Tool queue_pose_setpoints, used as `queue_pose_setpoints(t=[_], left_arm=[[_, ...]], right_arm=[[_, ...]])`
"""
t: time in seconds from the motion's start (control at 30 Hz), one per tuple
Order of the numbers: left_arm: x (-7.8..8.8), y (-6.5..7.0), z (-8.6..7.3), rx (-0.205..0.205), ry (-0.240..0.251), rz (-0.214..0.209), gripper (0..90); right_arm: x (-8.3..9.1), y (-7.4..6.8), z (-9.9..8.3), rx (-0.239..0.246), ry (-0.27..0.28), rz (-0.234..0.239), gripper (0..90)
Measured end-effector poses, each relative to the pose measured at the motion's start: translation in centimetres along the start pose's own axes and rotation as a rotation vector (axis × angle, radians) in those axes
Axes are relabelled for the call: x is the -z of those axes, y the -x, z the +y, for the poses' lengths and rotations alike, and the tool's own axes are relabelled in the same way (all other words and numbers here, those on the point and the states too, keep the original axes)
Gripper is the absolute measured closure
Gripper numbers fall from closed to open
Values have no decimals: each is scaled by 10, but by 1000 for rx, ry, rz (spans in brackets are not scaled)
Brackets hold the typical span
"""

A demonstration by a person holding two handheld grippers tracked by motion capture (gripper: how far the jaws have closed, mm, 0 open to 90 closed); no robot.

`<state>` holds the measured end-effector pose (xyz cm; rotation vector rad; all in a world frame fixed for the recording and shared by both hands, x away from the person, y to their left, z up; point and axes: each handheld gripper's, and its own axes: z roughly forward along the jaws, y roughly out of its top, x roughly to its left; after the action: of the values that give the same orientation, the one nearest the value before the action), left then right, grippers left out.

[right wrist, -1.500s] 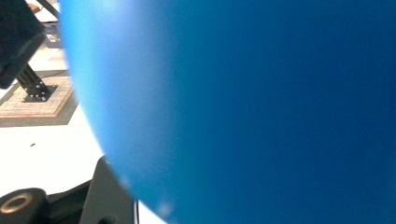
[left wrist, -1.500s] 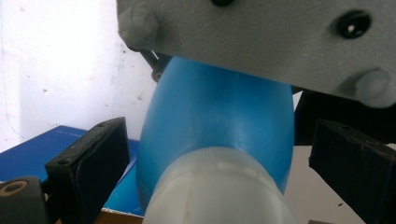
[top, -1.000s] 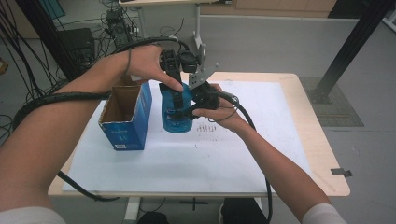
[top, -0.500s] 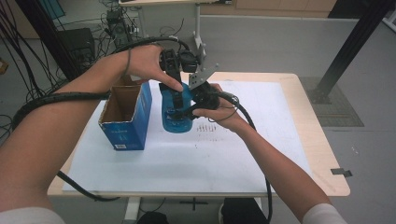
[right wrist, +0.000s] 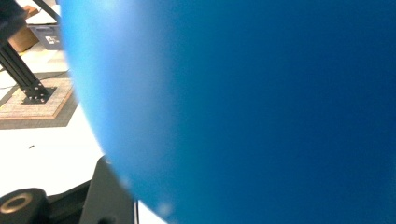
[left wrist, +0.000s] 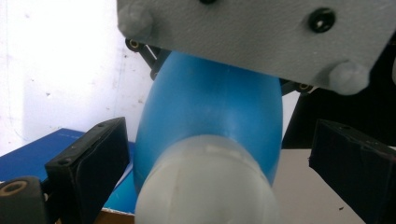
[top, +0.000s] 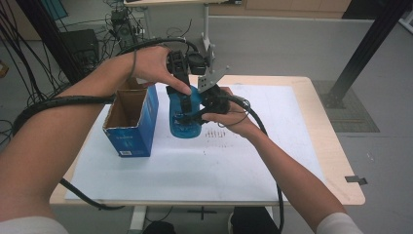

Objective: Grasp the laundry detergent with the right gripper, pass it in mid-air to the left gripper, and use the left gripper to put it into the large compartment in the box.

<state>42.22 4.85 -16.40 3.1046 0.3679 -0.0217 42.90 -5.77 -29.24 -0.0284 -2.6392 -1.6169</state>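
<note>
A blue bottle point(top: 184, 127) with a white cap point(left wrist: 205, 182) stands upright on the white table sheet point(top: 243, 161). From above, my left gripper point(top: 181, 101) is open, and its fingers point(left wrist: 93, 158) stand on either side of the cap with a gap to it. My right gripper point(top: 197, 113) comes in from the right and is shut on the bottle's body. Its grey plate point(left wrist: 261, 32) hangs over the bottle point(left wrist: 210, 107). The bottle's blue wall point(right wrist: 257, 112) lies right against the right gripper's camera, beside one black finger point(right wrist: 107, 196).
An open blue cardboard box point(top: 131, 122) stands just left of the bottle, a hand's width away. Cables trail from both grippers across the table's left and front. A black frame post point(top: 360, 53) rises off the table at the far right.
</note>
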Motion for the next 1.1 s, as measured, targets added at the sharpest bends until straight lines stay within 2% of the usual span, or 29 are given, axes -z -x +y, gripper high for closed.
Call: queue_pose_setpoints(t=[1.1], left_arm=[[1,1,-1,0,4,2,55]], right_arm=[[0,-1,1,-1,1,2,441]])
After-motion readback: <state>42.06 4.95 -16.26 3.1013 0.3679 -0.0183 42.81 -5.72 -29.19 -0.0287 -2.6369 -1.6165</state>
